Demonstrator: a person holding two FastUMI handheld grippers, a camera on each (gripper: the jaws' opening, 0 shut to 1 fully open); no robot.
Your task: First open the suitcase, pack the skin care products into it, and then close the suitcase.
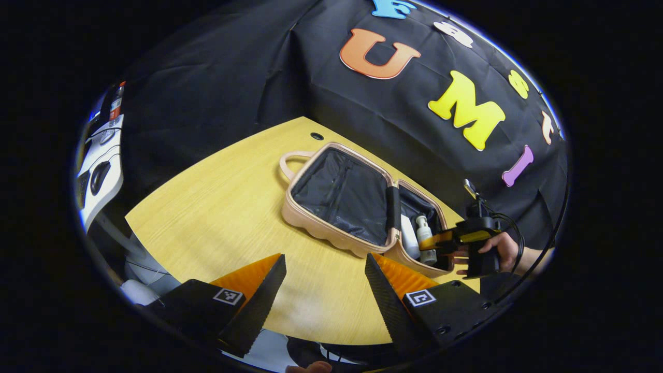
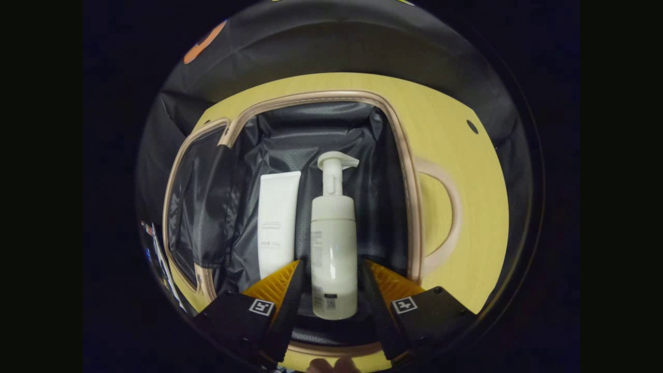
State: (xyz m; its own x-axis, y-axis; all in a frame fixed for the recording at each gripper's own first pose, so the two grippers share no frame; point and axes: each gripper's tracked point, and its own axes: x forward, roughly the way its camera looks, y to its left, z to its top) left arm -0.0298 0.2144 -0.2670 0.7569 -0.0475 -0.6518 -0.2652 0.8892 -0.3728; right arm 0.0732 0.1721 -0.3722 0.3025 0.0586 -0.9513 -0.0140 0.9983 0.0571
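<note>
Inside the open suitcase (image 2: 409,197), the pump bottle (image 2: 334,243) lies lengthwise between the right gripper's (image 2: 331,282) parted, seemingly non-pressing fingers beside 1 tube (image 2: 277,220), while the left gripper (image 1: 323,280) hangs wide open, empty, over the table (image 1: 217,207).

Brightness: table (image 1: 217,207) evenly lit from overhead; booth cloth dark, folds faint.
Glare: pale sheen on the table at 6 o'clock in the left gripper view.
Shadows: soft, short; suitcase (image 2: 409,207) lining is dim in the right gripper view.
Highlights: pump bottle (image 2: 334,243) bright, slightly washed out.
Distortion: strong fisheye; table edges bow toward 3 and 9 o'clock.
Focus: centre sharp; rims soft, with a blue fringe at 9 o'clock.
</note>
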